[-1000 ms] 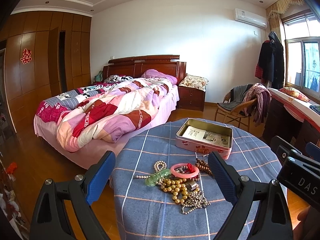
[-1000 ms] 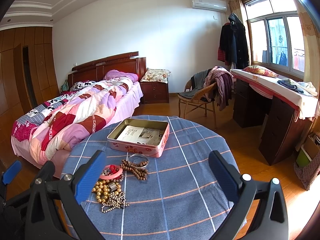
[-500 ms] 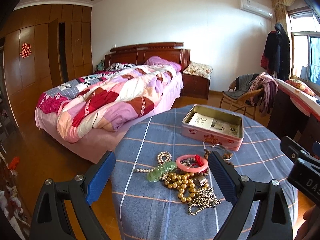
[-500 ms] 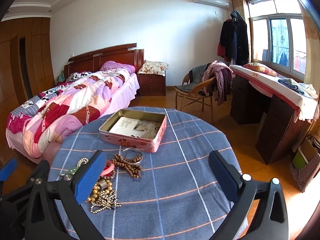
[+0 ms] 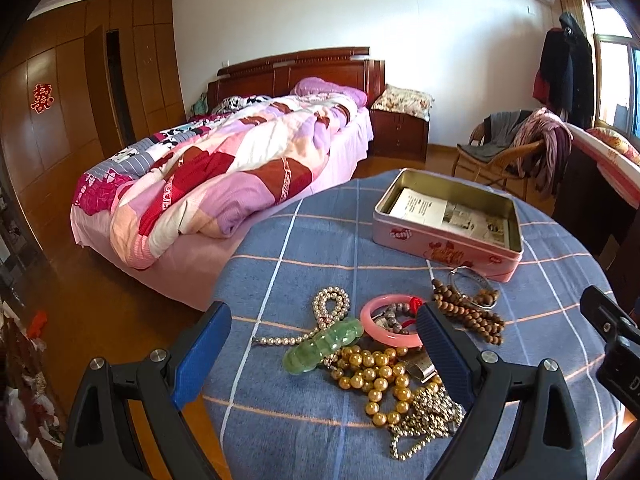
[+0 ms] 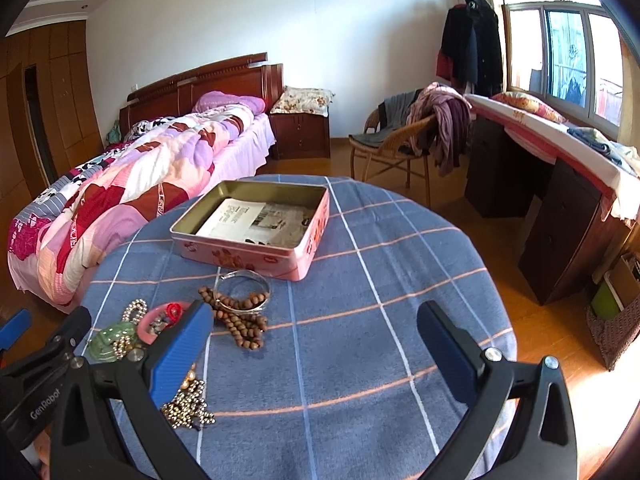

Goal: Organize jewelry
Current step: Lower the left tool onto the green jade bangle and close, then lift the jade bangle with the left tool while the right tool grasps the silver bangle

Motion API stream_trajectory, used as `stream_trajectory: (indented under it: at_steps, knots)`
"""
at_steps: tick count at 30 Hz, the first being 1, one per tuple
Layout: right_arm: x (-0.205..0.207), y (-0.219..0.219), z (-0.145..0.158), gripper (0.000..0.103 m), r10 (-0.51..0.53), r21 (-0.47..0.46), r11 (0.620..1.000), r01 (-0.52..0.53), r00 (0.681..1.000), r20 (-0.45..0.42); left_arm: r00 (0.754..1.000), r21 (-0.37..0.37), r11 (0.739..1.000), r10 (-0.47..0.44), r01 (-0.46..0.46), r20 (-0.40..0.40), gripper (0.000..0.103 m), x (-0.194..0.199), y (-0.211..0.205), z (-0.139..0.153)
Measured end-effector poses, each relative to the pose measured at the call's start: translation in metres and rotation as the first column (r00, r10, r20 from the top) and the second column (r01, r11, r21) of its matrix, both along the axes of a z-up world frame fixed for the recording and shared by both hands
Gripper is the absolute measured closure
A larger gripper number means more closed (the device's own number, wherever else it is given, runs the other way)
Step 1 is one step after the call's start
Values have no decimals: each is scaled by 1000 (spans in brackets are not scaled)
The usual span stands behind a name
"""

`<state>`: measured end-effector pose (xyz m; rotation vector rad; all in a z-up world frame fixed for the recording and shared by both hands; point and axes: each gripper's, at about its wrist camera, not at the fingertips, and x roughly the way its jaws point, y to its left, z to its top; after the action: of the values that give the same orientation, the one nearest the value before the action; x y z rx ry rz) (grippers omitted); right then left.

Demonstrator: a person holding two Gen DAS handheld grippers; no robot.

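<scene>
Both jaws wide apart (nothing held)

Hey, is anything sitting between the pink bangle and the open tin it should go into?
Yes. The brown wooden bead strand and a thin silver bangle lie on the blue checked tablecloth between the pink bangle and the pink metal tin. Lifting over them should clear it; the tin holds only printed paper.
</scene>
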<state>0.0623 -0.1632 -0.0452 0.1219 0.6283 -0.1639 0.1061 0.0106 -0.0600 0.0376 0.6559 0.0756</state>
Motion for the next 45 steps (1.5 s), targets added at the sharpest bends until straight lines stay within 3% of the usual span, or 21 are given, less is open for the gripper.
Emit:
stream_trajectory:
  at_steps: [8,12,17,18,20,22,28,32,33,34,35,38,41,45]
  knots:
    - [19,0,-9,0,58,-12,998,-58,998,-4,997,-3,1000,-27,27,-74,10,26,3,-16]
    - [33,-5,-17,8,77,9,997,-76,996,-36,989,-15,993,-122,121,-82,10,27,18,-22]
    - [45,-19,-34,27,85,97,992,-76,992,-89,984,-49,987,-159,155,-77,11,24,42,-29]
    - [47,-20,-38,27,85,111,991,-74,991,-100,982,-86,983,-170,163,-86,13,25,47,-31]
    - [51,-19,-41,27,90,122,990,-76,989,-116,976,-135,975,-192,177,-103,32,30,51,-34]
    - [52,-15,-43,27,104,123,988,-89,987,-120,972,-134,973,-202,186,-119,40,35,50,-38]
    - [55,-12,-40,27,110,95,990,-100,988,-112,952,-84,964,-263,252,-160,39,39,37,-51]
    - [60,-12,-44,27,113,105,989,-99,985,-131,949,-9,965,-259,261,-178,42,43,32,-59]
    - [62,-12,-45,27,114,107,989,-100,984,-137,944,-13,961,-273,276,-187,52,44,32,-61]
    - [63,-12,-45,27,115,109,989,-100,983,-140,937,-28,957,-288,288,-196,79,45,33,-62]
    - [64,-13,-46,27,115,111,989,-100,983,-144,930,-70,953,-302,294,-209,85,47,36,-63]
    - [67,-13,-47,27,118,115,988,-101,982,-149,934,-128,951,-301,281,-191,85,50,44,-58]
    - [69,-13,-47,27,138,137,984,-118,980,-147,932,-224,922,-346,316,-110,85,47,52,-42]
    - [74,-13,-50,28,154,166,978,-129,976,-154,926,-266,895,-377,358,-24,85,45,56,-25]
